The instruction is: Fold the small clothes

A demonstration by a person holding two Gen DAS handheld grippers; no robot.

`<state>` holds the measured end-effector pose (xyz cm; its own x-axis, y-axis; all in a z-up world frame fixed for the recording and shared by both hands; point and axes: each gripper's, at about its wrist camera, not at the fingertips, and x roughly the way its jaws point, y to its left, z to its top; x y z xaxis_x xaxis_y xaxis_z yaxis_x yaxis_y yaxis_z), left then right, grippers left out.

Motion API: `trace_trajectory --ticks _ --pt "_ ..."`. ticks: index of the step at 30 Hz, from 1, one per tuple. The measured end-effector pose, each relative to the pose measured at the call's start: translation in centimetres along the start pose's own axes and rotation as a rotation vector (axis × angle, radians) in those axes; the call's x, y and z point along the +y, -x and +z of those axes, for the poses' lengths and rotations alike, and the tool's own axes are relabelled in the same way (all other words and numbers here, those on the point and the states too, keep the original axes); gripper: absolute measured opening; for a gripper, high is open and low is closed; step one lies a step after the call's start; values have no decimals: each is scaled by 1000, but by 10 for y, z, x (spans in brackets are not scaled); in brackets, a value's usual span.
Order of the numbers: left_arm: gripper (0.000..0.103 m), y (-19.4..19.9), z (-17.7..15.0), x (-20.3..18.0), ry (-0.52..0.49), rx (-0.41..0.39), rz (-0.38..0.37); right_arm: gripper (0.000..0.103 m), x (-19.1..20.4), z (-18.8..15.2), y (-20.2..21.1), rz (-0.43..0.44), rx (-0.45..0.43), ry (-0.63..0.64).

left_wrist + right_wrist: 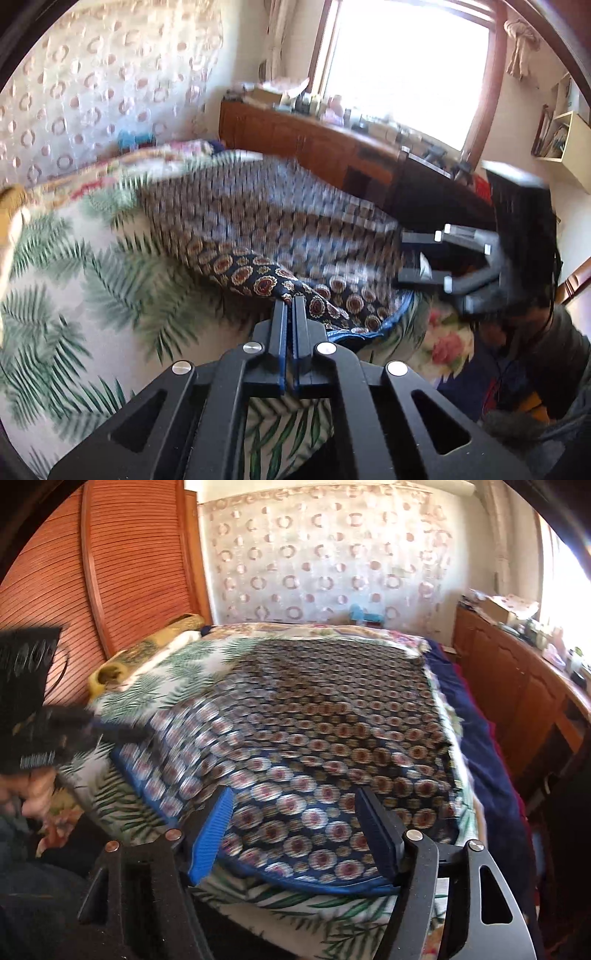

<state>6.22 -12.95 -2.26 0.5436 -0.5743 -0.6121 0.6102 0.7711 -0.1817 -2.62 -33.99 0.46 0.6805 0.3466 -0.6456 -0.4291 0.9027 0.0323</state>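
Note:
A dark blue patterned garment (332, 723) with round red and cream medallions lies spread on the palm-leaf bed cover (177, 672). My left gripper (290, 306) is shut on a corner of the garment (258, 277) and lifts it off the bed. In the right wrist view the left gripper (122, 734) shows at the garment's left edge. My right gripper (295, 805) is open, its fingers spread over the garment's near blue-trimmed hem, holding nothing. It also shows in the left wrist view (421, 254) at the garment's far side.
A wooden dresser (314, 144) with clutter stands under the bright window (406, 66). A slatted wooden wardrobe door (110, 565) is on the left. A yellow pillow (147, 646) lies at the bed's head. A patterned curtain (332, 554) hangs behind the bed.

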Motion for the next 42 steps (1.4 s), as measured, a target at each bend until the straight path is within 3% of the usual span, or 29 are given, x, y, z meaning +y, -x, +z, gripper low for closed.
trace_trajectory --ticks 4,7,10,15,16,17,18,19,20,28,32,36,38,40,41,42 --pt "3 7 21 -2 -4 -49 4 79 12 -1 5 51 -8 49" --pt "3 9 33 0 -6 -74 16 83 17 -4 2 43 -2 92" --pt "3 12 38 2 -5 -88 21 83 11 -10 -10 -12 33 121" --pt "3 16 45 10 7 -111 32 82 -32 -10 -34 -135 95 85" --pt "3 17 47 13 13 -117 32 73 -40 -8 -36 -148 98 78" --pt "3 17 49 16 20 -123 31 53 -46 -7 -37 -151 106 74" --pt "3 17 52 20 29 -128 30 41 -51 -5 -40 -152 117 73" --pt "3 16 54 22 32 -130 29 16 -55 0 -43 -156 123 77" --pt "3 13 59 26 35 -133 34 7 -59 7 -44 -158 118 85" --pt "3 -9 97 68 65 -155 127 4 -82 97 -55 -193 -36 130" --pt "3 -32 115 99 78 -146 191 4 -98 144 -96 -170 -47 127" --pt "3 -58 125 124 93 -110 233 4 -114 168 -149 -135 -12 95" --pt "10 -68 126 134 85 -93 228 4 -127 165 -175 -129 27 72" --pt "36 -73 124 139 86 -93 245 12 -130 172 -193 -139 53 75" --pt "44 -73 123 143 87 -98 250 15 -130 175 -198 -155 58 78" --pt "56 -73 122 144 90 -101 248 24 -128 181 -200 -163 60 76"
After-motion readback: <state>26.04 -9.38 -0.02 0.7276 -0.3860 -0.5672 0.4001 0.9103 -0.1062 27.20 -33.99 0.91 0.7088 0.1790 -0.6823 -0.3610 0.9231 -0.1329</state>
